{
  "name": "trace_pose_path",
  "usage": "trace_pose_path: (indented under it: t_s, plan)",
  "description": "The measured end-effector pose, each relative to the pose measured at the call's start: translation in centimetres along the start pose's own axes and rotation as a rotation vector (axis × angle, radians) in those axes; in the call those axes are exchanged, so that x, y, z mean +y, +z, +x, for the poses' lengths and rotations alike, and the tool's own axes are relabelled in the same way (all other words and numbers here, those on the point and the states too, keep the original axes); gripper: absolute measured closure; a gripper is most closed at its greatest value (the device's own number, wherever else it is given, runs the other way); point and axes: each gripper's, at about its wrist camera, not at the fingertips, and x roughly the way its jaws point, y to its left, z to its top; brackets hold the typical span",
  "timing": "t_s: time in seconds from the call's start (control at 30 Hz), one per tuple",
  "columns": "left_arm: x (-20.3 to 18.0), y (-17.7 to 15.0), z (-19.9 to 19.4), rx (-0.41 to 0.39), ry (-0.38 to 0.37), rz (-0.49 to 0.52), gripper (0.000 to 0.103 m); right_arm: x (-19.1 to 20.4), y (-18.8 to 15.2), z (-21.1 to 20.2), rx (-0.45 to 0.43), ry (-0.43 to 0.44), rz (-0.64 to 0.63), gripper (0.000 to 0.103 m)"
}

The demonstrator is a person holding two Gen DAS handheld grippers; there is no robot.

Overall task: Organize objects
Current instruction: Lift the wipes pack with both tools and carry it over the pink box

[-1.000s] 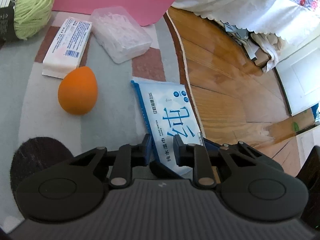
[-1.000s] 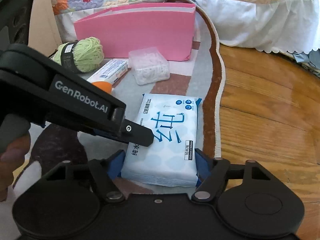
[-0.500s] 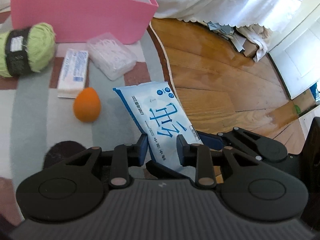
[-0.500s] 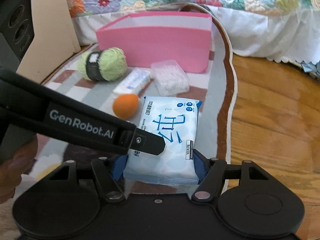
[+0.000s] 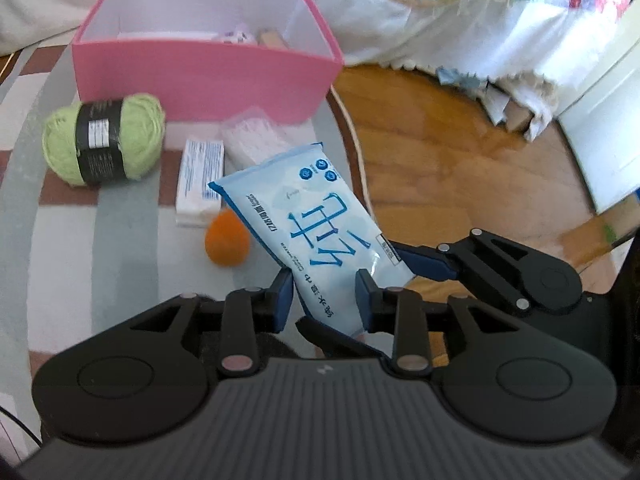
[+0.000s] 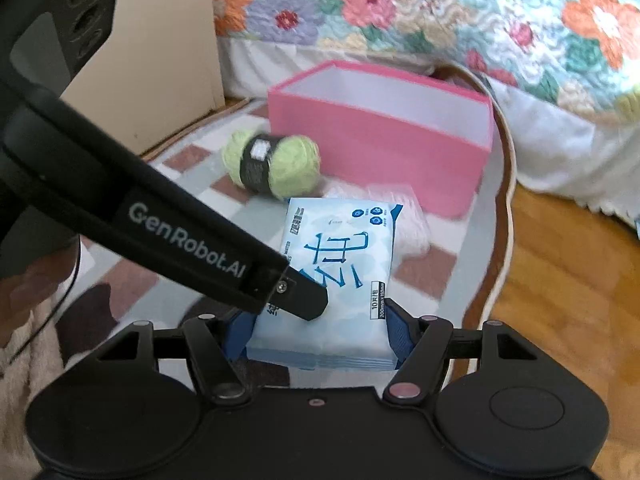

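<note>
A blue-and-white wet wipes pack (image 5: pixel 316 224) is held in the air above the rug. My left gripper (image 5: pixel 325 294) is shut on its near end, and my right gripper (image 6: pixel 316 332) is shut on its sides; the pack (image 6: pixel 336 272) fills the middle of the right wrist view. The left gripper's finger (image 6: pixel 296 296) lies across the pack there. The right gripper's fingers (image 5: pixel 428 264) show beside the pack in the left wrist view. An open pink box (image 5: pixel 200 76) stands beyond, with several items inside; it also shows in the right wrist view (image 6: pixel 380 148).
On the patterned rug (image 5: pixel 120 240) lie a green yarn ball (image 5: pixel 104 142), a white-blue packet (image 5: pixel 200 182), a clear plastic box (image 5: pixel 256 138) and an orange egg-shaped sponge (image 5: pixel 226 240). Wooden floor (image 5: pixel 460 168) is to the right. A bed with a floral quilt (image 6: pixel 440 12) stands behind the box.
Both grippers have lifted the wipes pack off the rug and raised it. The pink box's open top and contents have come into view.
</note>
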Motion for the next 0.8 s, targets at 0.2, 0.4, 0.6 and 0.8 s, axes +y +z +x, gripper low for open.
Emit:
trace_pose_path:
  t_s: [0.2, 0.4, 0.6, 0.8]
  plan:
    - [0.5, 1.8, -2.8, -0.075, 0.007, -0.008, 0.072, 0.8, 3.0, -1.0, -0.09, -0.014, -0.089, 0.034]
    - [0.6, 5.2, -5.4, -0.13, 0.051, 0.011, 0.072, 1.4, 6.2, -1.5, -0.15, -0.008, -0.144, 0.034]
    - [1.2, 10.2, -7.3, -0.2, 0.077, 0.04, 0.072, 0.7, 11.6, -1.0, -0.211, -0.003, -0.209, 0.034]
    - [3.1, 15.5, -6.1, -0.193, 0.113, -0.005, 0.072, -2.3, 17.3, 1.1, -0.221, 0.042, -0.229, 0.037]
